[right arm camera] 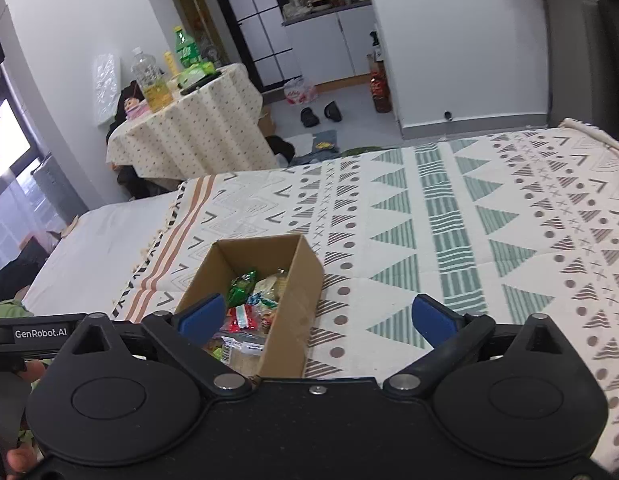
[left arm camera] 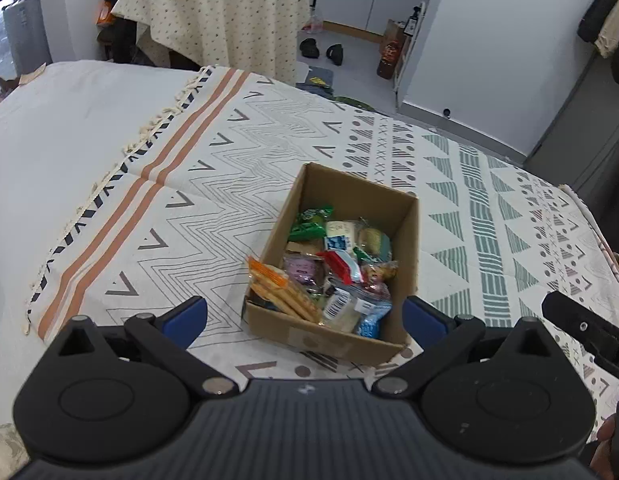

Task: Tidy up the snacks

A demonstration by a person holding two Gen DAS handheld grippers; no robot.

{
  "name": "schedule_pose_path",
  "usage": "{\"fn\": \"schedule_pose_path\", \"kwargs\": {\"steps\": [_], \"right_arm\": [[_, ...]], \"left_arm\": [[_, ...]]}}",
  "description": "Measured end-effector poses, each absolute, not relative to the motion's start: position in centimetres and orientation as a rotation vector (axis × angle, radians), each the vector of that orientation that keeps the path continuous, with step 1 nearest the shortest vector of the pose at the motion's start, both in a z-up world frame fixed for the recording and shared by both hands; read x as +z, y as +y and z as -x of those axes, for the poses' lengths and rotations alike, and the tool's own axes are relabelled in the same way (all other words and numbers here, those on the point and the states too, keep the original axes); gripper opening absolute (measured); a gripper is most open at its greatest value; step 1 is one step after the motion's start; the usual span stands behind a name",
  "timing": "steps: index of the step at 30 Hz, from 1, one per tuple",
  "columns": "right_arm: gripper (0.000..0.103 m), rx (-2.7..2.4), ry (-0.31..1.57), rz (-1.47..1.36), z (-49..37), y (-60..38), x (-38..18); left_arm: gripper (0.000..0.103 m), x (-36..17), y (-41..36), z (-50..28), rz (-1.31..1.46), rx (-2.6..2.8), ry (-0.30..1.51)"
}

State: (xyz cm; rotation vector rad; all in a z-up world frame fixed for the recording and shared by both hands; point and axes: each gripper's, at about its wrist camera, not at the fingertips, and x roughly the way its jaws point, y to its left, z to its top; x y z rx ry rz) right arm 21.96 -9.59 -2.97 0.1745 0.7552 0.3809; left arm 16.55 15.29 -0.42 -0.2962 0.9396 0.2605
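Note:
An open cardboard box (left arm camera: 351,194) sits on a patterned blanket and holds several wrapped snacks: green packets (left arm camera: 309,222), a red and white packet (left arm camera: 341,264), orange-wrapped crackers (left arm camera: 283,290). My left gripper (left arm camera: 305,316) hovers just in front of the box, open, its blue pads at either side of the near end with nothing between them. In the right wrist view the same box (right arm camera: 301,280) lies ahead to the left. My right gripper (right arm camera: 317,318) is open and empty, its left pad (right arm camera: 201,316) over the box's near corner.
The patterned blanket (left arm camera: 449,184) covers a bed with a white sheet (left arm camera: 69,120) to the left. Beyond it stands a cloth-covered table (right arm camera: 189,128) with bottles. Slippers (right arm camera: 321,114) and a bag lie on the floor. The other gripper's black body (left arm camera: 589,330) shows at right.

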Motion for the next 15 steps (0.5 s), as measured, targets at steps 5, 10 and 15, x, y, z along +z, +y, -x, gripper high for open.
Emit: {"fn": "schedule_pose_path", "kwargs": {"steps": [5,10,15], "right_arm": [[0.103,0.354,0.737,-0.179,-20.7,-10.9,-2.3],[0.103,0.357,0.721,-0.177,-19.2,-12.2,-1.4],[0.103,0.349,0.718,-0.164,-17.7,-13.0,-0.5]], "left_arm": [[0.103,0.7,14.1,-15.2,0.286,0.258,0.912],[0.103,1.9,12.9,-13.5,0.245,0.255,0.883],[0.103,2.9,12.1,-11.9,0.219,0.248,0.863]]}}
